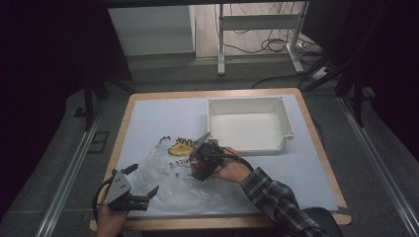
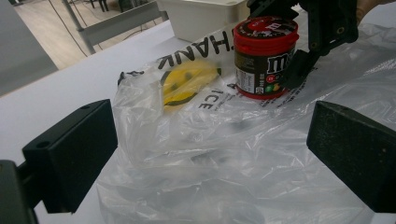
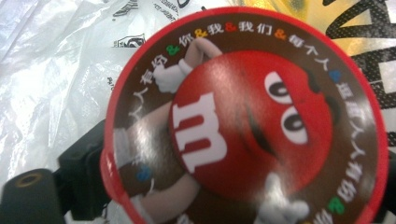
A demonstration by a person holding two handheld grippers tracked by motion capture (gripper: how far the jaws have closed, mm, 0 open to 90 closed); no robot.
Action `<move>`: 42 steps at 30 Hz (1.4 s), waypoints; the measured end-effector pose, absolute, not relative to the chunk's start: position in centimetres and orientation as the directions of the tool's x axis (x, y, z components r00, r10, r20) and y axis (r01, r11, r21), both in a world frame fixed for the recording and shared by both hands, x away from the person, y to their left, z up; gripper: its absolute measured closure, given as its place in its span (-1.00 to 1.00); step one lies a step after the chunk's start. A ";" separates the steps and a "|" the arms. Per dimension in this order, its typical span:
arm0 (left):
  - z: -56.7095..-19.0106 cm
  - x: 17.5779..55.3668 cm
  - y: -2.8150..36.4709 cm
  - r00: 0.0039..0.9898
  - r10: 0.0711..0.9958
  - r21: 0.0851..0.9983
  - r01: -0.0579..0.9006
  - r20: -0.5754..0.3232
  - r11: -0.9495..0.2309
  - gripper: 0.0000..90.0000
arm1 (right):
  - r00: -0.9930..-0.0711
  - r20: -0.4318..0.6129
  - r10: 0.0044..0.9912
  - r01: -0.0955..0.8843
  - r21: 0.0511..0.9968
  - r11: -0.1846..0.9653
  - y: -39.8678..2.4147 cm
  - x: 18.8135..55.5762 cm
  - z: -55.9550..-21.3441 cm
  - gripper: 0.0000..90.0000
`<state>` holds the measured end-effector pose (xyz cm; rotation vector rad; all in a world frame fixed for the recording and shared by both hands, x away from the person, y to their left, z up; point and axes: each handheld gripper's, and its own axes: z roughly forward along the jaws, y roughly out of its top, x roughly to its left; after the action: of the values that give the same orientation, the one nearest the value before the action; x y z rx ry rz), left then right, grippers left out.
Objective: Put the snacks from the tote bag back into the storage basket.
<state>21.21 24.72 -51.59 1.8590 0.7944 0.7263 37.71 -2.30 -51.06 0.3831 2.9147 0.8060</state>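
Observation:
A red-lidded brown candy can [image 1: 196, 160] [image 2: 264, 56] stands upright on a clear plastic bag [image 1: 170, 185] [image 2: 219, 140] printed with a yellow smiley [image 2: 187, 84]. My right gripper [image 1: 201, 164] comes down over the can, and one black finger [image 2: 299, 70] presses on its side. In the right gripper view the can's lid [image 3: 247, 126] is close up, with one finger [image 3: 84, 163] against its left edge. My left gripper [image 1: 143, 180] [image 2: 212, 158] rests at the bag's near left edge, jaws wide apart with only loose bag film between them.
An empty white bin [image 1: 249, 106] [image 2: 205, 14] stands at the back right of the white table top [image 1: 148, 118]. Beyond the table's far edge are a metal frame and cables [image 1: 267, 44] on the floor.

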 end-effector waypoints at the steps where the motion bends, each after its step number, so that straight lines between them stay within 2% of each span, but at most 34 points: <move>1: -51.6 21.2 24.7 0.611 0.778 0.918 0.211 0.144 -0.336 -0.96 | -0.964 -0.023 0.264 0.215 0.516 0.829 -2.3 37.7 -51.1 -0.72; 12: -51.6 21.2 24.7 0.610 0.778 0.916 0.211 0.150 -0.341 -0.96 | -0.964 -0.026 0.265 0.222 0.475 0.851 -1.6 38.0 -51.4 -0.55; 18: -51.6 21.2 24.7 0.609 0.778 0.915 0.211 0.152 -0.344 -0.96 | -0.963 -0.060 0.263 0.207 0.460 0.863 -1.5 37.9 -51.2 -0.44; 34: -51.6 21.1 24.6 0.607 0.778 0.911 0.209 0.163 -0.354 -0.96 | -0.965 -0.050 0.258 0.206 0.463 0.862 -1.7 37.7 -51.1 -0.43; 42: -51.6 21.1 24.6 0.606 0.778 0.911 0.210 0.165 -0.356 -0.96 | -0.967 -0.056 0.249 0.191 0.487 0.852 -1.9 37.4 -49.9 -0.43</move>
<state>21.09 24.62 -51.59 1.8773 0.7927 0.7477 37.40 -1.91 -49.94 0.3475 2.9096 0.7474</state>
